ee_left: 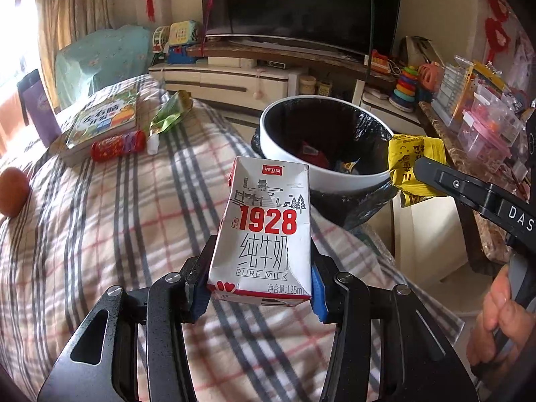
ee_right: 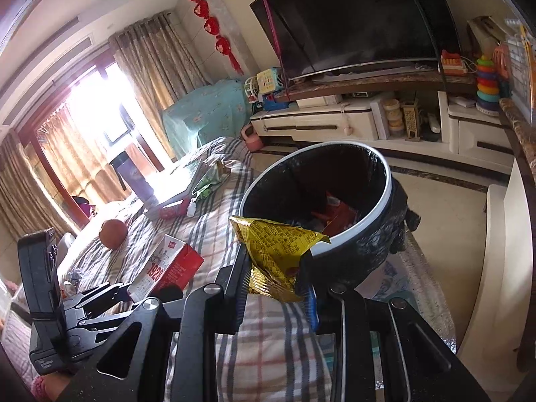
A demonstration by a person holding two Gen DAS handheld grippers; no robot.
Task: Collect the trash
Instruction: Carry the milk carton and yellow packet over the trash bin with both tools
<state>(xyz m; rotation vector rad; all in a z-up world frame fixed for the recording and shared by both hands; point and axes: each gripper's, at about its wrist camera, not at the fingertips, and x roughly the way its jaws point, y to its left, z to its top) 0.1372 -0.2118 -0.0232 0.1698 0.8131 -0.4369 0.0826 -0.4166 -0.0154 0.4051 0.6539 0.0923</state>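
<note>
the left tool (ee_left: 259, 288) is clamped on a small white milk carton (ee_left: 264, 231), its blue pads pressing the carton's two lower sides; the carton stands upright, dented, printed "1928" and "pure milk", and is held above the plaid-covered bed (ee_left: 100, 234), short of the bin. the right tool (ee_right: 274, 288) is clamped on a crumpled yellow wrapper (ee_right: 278, 251), which bulges up from between the pads and sits just at the near rim of the trash bin (ee_right: 368, 227). from the left wrist view the same wrapper (ee_left: 410, 167) shows at the bin's right edge, gripped by a black finger (ee_left: 432, 171), with a person's hand (ee_left: 495, 315) on the handle lower right. the bin is round, white-rimmed, lined with a black bag, and already contains red and orange packaging. still lying on the bed: a green wrapper (ee_left: 169, 114), a red cylindrical packet (ee_left: 119, 145), a small white bottle (ee_left: 153, 144) just beside it, a colourful book (ee_left: 104, 119), and an orange (ee_left: 13, 196) near the left edge. a dark television (ee_left: 301, 3) stands on a cabinet behind the bin.
</note>
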